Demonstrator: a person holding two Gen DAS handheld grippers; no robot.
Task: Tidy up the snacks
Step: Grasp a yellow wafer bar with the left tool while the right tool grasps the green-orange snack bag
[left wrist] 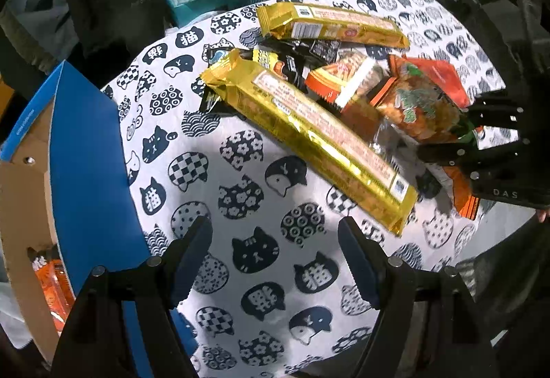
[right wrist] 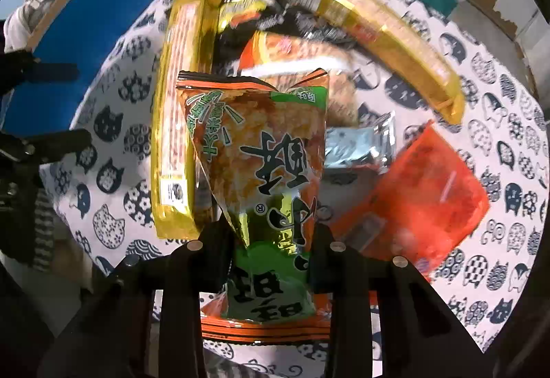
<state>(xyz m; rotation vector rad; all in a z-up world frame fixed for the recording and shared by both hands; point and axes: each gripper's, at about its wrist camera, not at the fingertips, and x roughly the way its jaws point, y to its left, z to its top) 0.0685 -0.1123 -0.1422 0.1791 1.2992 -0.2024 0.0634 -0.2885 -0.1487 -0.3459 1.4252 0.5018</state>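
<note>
Cat-print tablecloth (left wrist: pixel 261 178) holds the snack pile, where the right gripper (right wrist: pixel 271 240) pinches a rice-cracker bag (right wrist: pixel 261 151) while the left gripper (left wrist: pixel 275 257) hangs spread and empty; slick foil could slip free.

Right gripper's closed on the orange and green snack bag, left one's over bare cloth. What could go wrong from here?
1. The right gripper pinches the orange and green snack bag at one end only; its crinkly film could slip free on lifting.
2. The bag overlaps the gold packet; lifting may drag it.
3. The open left gripper hangs close to the blue box and could bump it.
</note>
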